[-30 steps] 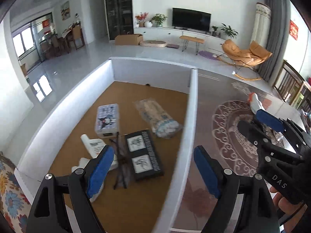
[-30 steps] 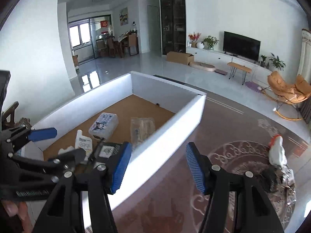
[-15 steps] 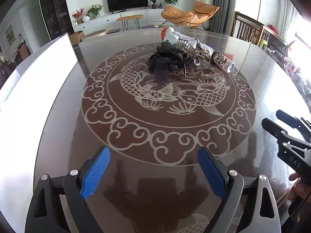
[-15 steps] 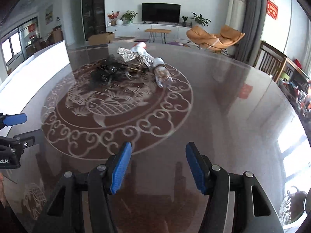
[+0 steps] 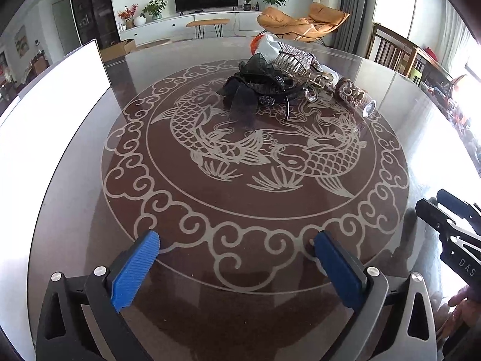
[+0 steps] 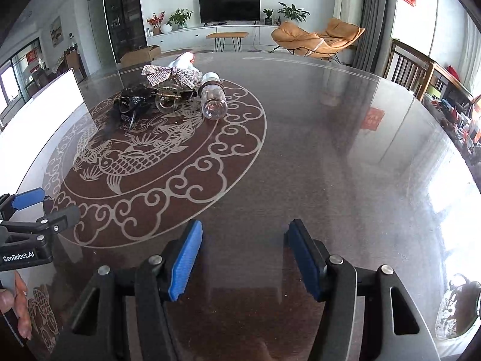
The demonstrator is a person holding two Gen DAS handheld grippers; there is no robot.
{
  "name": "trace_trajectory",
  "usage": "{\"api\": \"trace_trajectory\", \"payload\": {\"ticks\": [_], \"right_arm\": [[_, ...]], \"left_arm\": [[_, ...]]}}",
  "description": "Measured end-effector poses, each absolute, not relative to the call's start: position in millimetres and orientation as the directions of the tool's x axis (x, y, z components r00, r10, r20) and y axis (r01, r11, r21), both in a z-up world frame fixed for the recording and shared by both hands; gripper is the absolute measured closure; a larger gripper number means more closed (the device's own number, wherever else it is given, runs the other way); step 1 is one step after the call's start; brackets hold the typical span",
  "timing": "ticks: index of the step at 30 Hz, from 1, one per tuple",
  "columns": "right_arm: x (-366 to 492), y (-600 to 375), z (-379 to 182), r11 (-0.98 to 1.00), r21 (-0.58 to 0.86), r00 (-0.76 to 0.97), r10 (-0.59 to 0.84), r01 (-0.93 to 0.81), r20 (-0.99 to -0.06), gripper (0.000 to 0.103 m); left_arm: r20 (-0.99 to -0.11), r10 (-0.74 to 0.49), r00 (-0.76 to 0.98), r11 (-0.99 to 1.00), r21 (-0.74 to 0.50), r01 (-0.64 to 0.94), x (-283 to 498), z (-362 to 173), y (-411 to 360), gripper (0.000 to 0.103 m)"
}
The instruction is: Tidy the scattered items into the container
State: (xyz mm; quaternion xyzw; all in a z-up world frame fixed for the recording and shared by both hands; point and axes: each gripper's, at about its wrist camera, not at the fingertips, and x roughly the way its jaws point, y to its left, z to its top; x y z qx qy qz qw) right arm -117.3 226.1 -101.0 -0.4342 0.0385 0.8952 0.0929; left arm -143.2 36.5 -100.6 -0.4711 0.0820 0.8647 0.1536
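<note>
Both wrist views angled down, near the table (image 5: 390, 96), sharing its far clutter (image 5: 264, 81).

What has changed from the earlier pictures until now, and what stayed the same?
Both views swung away from the white container, which they looked into a second ago, to the pile of items on the glass table. The left gripper has just been opening wider, the right gripper slightly; nothing is between the fingers of either. Nothing was taken or let go. The pile and the clear bottle lie as they did half a second ago.
</note>
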Motion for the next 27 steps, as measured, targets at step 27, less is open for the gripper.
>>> {"api": "trace_trajectory", "payload": {"ticks": [27], "right_arm": [[-294.7,211.5,-26.0,-0.985,0.047,-0.626,0.067,-0.163,-0.777,0.039]], "left_arm": [[-0.839,0.229,-0.494,-0.910,-0.004,-0.415,-142.9,-101.9,22.3,0.000]]}}
